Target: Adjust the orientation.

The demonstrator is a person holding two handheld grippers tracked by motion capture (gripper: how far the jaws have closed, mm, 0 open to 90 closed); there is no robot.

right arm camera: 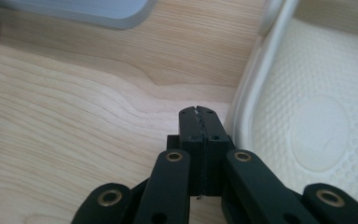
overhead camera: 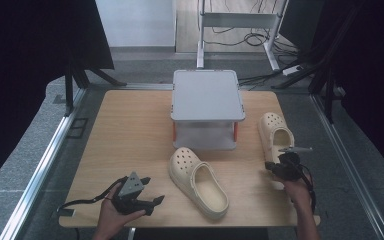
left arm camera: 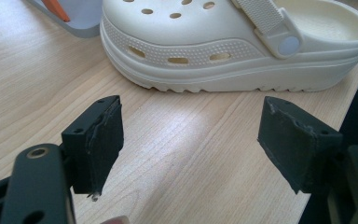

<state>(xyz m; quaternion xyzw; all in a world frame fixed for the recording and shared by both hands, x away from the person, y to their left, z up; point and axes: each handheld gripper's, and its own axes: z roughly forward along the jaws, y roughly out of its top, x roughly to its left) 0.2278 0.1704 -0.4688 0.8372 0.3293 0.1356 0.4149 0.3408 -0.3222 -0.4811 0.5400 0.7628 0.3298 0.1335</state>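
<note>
Two cream clogs lie on the wooden table [overhead camera: 130, 135]. One clog [overhead camera: 198, 181] sits front centre, its toe toward the grey stand. The other clog [overhead camera: 275, 131] lies at the right. My left gripper [overhead camera: 152, 190] rests low near the front edge, open, pointing at the centre clog's side [left arm camera: 233, 51]; its jaws [left arm camera: 193, 121] stand wide apart with bare wood between them. My right gripper [overhead camera: 272, 166] is at the heel end of the right clog. Its jaws [right arm camera: 200, 112] are shut on nothing, just outside the clog's rim [right arm camera: 249, 93].
A grey two-level stand [overhead camera: 207, 107] with orange posts occupies the back centre of the table; its corner shows in the left gripper view [left arm camera: 81, 16] and the right gripper view [right arm camera: 74, 9]. Metal rails [overhead camera: 45, 160] flank the table. Bare wood lies at the left.
</note>
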